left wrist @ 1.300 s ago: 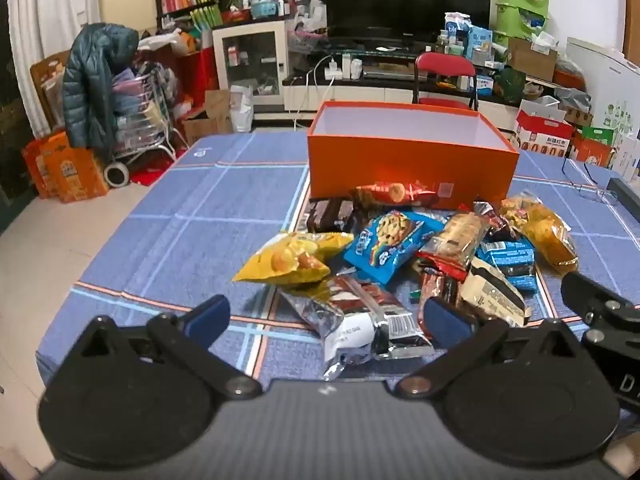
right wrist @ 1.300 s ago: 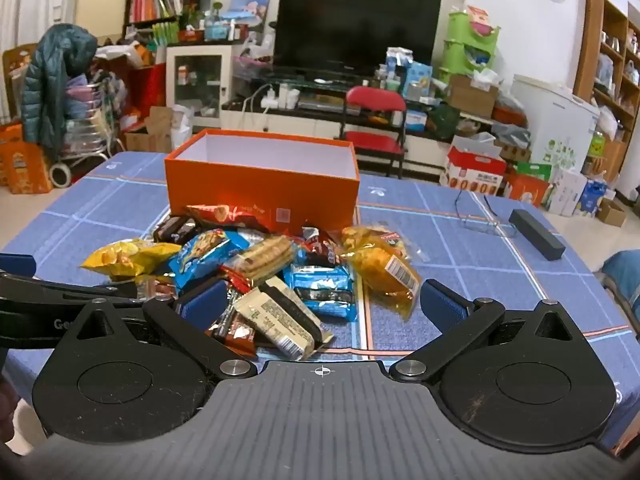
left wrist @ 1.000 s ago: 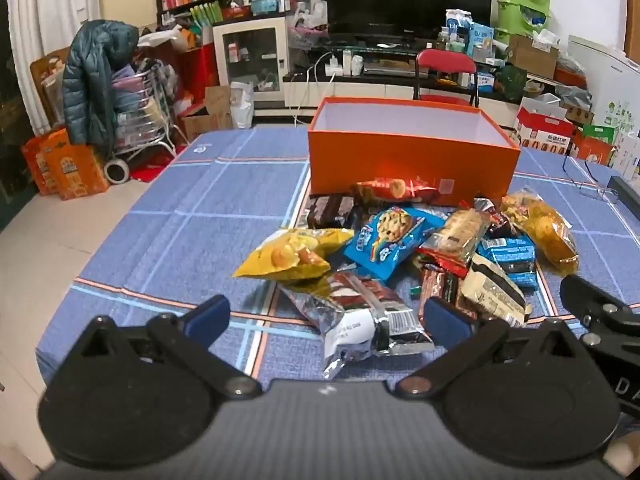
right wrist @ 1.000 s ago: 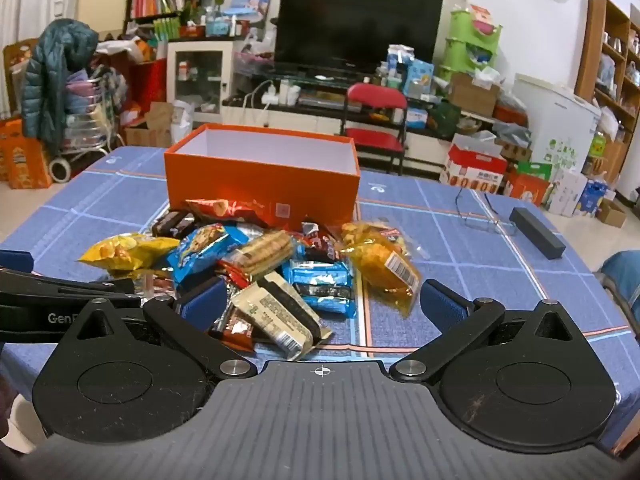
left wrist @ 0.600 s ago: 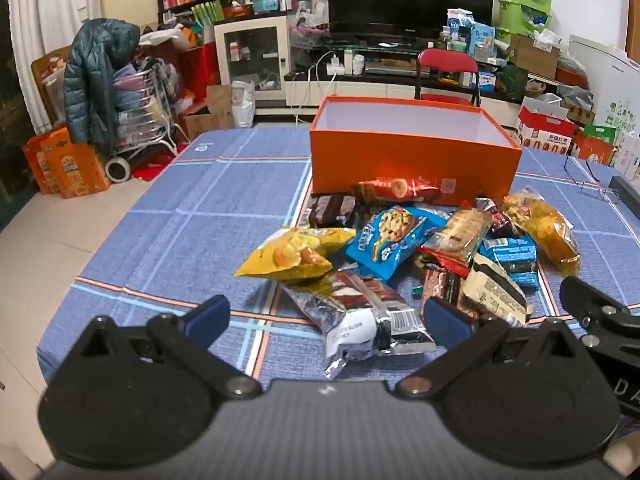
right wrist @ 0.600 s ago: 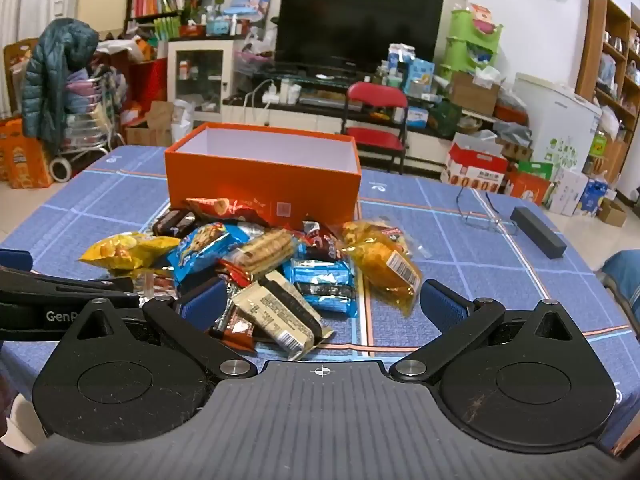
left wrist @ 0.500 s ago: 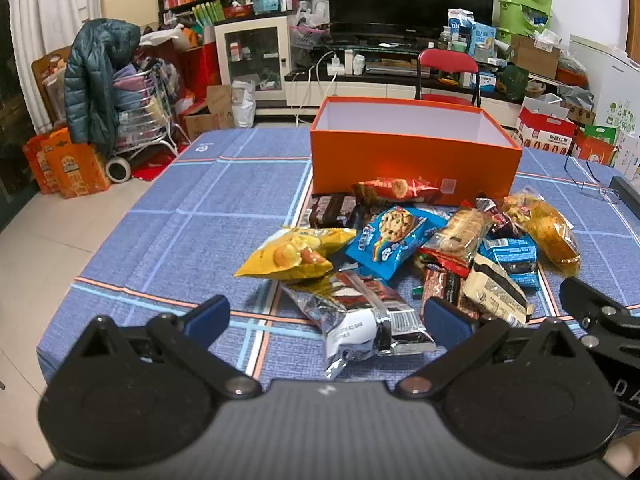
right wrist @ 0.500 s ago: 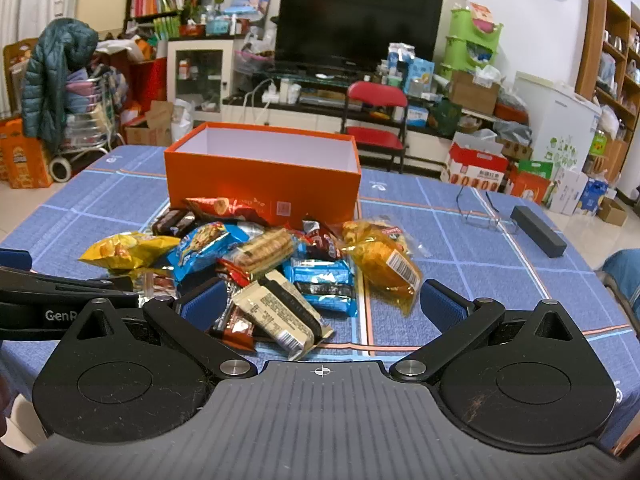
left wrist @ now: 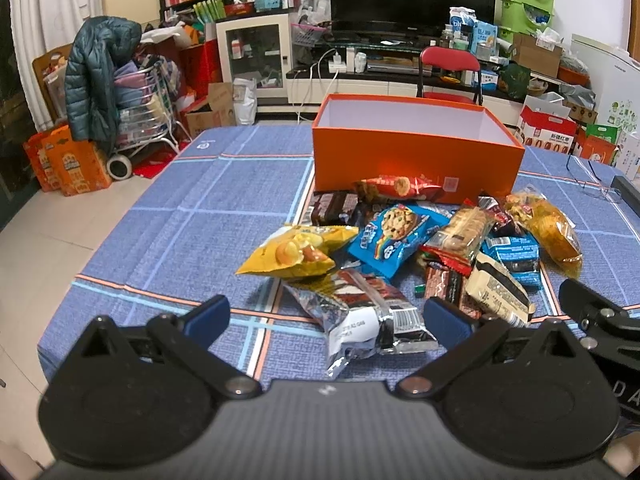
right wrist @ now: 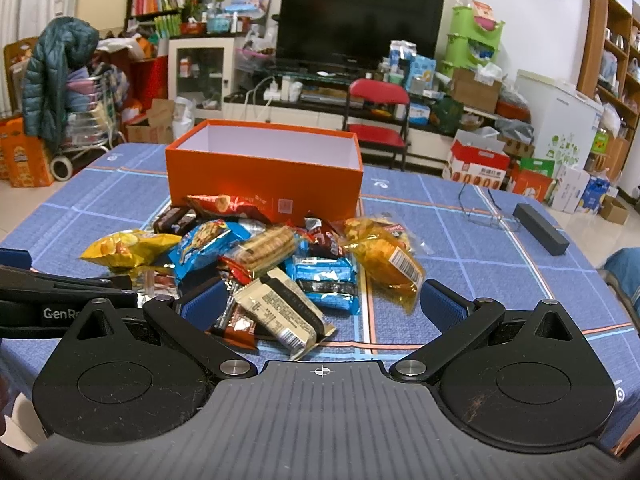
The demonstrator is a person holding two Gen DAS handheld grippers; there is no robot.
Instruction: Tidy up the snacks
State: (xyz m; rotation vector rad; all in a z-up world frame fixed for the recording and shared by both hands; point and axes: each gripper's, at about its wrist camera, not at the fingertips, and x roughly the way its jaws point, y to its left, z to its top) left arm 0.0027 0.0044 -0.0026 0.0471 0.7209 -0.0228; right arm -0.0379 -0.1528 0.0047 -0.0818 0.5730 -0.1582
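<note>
A pile of snack packets lies on the blue checked tablecloth [left wrist: 180, 232] in front of an open orange box [left wrist: 416, 160], which looks empty inside. In the left wrist view my left gripper [left wrist: 326, 320] is open, with a silver packet [left wrist: 360, 320] lying between its fingers on the table. A yellow chip bag [left wrist: 296, 252] and a blue cookie bag [left wrist: 396, 236] lie just beyond. In the right wrist view my right gripper [right wrist: 322, 306] is open, with a beige wafer packet [right wrist: 280, 308] between its fingers. The orange box [right wrist: 264, 176] stands behind the pile.
Glasses [right wrist: 484, 208] and a black bar [right wrist: 540, 234] lie on the table at the right. The left gripper's body [right wrist: 60, 292] shows at the left of the right wrist view. A red chair [right wrist: 378, 120] and a cluttered room lie beyond the table.
Both views shift very slightly; the snack pile and box keep their places. Both grippers stay open.
</note>
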